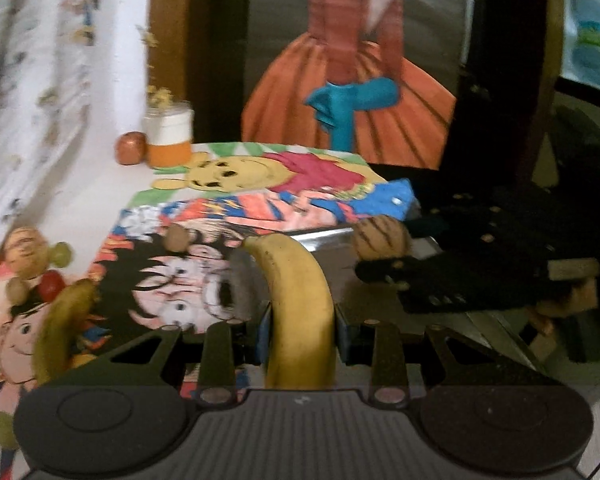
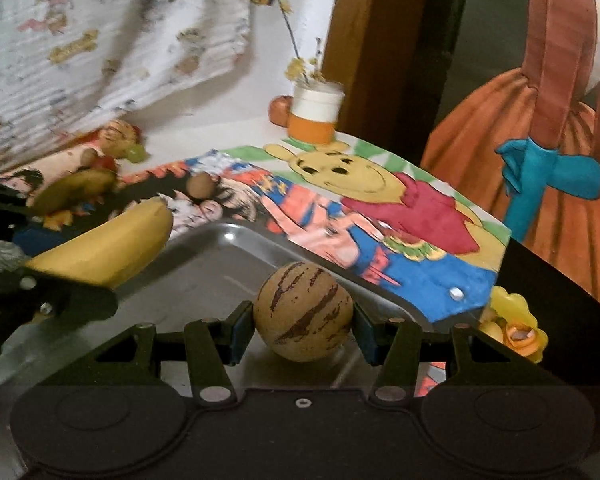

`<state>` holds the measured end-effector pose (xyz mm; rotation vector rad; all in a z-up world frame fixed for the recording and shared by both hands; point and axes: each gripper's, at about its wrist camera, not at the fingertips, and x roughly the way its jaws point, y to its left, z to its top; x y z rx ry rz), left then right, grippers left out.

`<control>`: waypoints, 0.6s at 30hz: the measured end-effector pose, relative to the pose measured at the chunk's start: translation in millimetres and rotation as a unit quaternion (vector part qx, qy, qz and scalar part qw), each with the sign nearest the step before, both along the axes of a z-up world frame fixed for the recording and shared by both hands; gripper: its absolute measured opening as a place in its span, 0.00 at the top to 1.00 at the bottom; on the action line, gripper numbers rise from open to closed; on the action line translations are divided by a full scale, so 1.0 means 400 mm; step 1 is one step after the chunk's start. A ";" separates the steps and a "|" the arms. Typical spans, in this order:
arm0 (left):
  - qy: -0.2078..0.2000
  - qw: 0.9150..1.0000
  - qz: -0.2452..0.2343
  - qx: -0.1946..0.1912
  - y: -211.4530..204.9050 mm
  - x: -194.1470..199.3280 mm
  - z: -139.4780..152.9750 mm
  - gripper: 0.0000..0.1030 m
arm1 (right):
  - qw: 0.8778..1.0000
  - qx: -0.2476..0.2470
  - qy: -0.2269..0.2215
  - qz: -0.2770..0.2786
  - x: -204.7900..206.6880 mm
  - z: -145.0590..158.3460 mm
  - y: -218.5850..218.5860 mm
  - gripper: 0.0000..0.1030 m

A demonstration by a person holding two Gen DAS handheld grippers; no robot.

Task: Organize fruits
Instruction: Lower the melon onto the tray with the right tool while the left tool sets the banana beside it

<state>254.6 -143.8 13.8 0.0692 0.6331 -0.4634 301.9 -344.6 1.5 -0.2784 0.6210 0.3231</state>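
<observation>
A yellow banana (image 1: 296, 288) stands between the blue pads of my left gripper (image 1: 302, 330), which is shut on it. In the right wrist view the same banana (image 2: 108, 248) hangs over the left rim of a steel tray (image 2: 204, 280). My right gripper (image 2: 304, 320) is shut on a round tan fruit with dark stripes (image 2: 304, 312), held just above the tray's floor. From the left wrist, that striped fruit (image 1: 380, 240) shows at the tray's far side. Loose on the cartoon-print cloth lie a second banana (image 2: 76, 192) and a small brown fruit (image 2: 199, 186).
A cluster at the cloth's far left holds another striped fruit (image 1: 24, 252), a green grape (image 1: 62, 254) and a red one (image 1: 50, 284). An orange-and-white jar (image 2: 316, 114) stands at the back by a wooden post. A yellow flower toy (image 2: 516, 328) sits at the right edge.
</observation>
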 end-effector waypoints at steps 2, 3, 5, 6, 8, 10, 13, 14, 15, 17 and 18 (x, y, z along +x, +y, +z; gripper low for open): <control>0.005 1.000 -0.010 0.005 -0.017 0.003 -0.011 0.66 | 1.000 0.003 0.004 -0.002 0.004 -0.008 -0.006 0.47; 0.007 1.000 -0.012 0.006 -0.022 0.006 -0.016 0.66 | 1.000 0.004 0.004 -0.001 0.005 -0.010 -0.007 0.47; 0.012 1.000 -0.015 0.010 -0.032 0.010 -0.028 0.66 | 1.000 0.002 0.001 0.002 0.004 -0.010 -0.006 0.47; 0.013 1.000 -0.015 0.011 -0.035 0.012 -0.032 0.66 | 1.000 0.001 0.000 0.003 0.003 -0.010 -0.006 0.47; 0.017 1.000 -0.016 0.016 -0.040 0.014 -0.040 0.66 | 1.000 0.001 0.000 0.004 0.002 -0.010 -0.006 0.47; 0.023 0.999 -0.015 0.020 -0.042 0.020 -0.048 0.66 | 1.000 0.002 0.001 0.003 0.003 -0.010 -0.007 0.46; 0.034 0.999 -0.012 0.021 -0.040 0.026 -0.059 0.65 | 1.000 0.004 0.001 0.002 0.000 -0.009 -0.009 0.46; 0.039 0.999 -0.011 0.021 -0.039 0.028 -0.063 0.65 | 1.000 0.007 0.001 0.003 -0.002 -0.008 -0.009 0.46; 0.043 0.999 -0.010 0.021 -0.038 0.028 -0.066 0.65 | 1.000 0.010 0.001 0.004 -0.005 -0.006 -0.010 0.46; 0.046 0.999 -0.011 0.018 -0.034 0.027 -0.068 0.65 | 1.000 0.013 0.000 0.005 -0.012 -0.002 -0.010 0.44; 0.046 0.999 -0.010 0.018 -0.033 0.026 -0.067 0.65 | 1.000 0.014 -0.001 0.005 -0.016 0.001 -0.010 0.42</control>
